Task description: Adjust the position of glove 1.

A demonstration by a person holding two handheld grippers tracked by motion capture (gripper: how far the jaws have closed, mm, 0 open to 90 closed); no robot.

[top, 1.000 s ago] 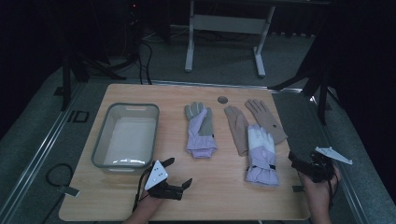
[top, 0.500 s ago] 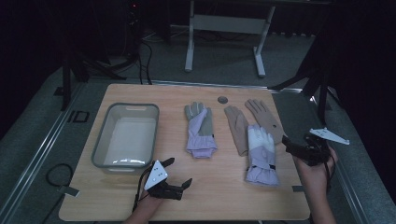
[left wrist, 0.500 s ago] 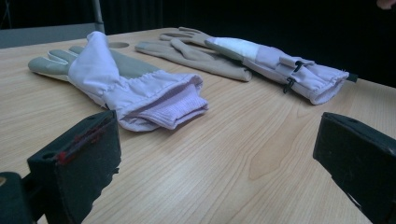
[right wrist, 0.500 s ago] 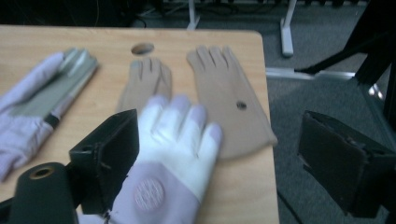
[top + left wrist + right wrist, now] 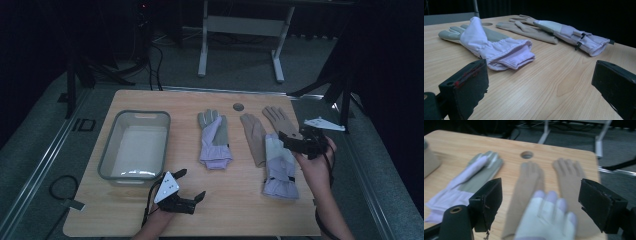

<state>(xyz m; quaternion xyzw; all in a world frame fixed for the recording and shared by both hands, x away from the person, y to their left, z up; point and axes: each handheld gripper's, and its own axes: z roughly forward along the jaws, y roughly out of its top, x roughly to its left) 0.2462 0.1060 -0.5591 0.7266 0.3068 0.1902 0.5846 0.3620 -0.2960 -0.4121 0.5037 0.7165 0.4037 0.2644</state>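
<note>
Wooden table | right gripper fingers wide, closing slightly — above lilac glove | left gripper fingers wide — empty

The left gripper lay low near the near edge, its hand entering from below; its jaws stood wide apart with nothing between them, pointing up and to the right in the high view; the right gripper was held raised at the right side, its hand and forearm reaching in from the bottom right; its jaws had just been closing a little, yet stood well apart and empty.
</note>
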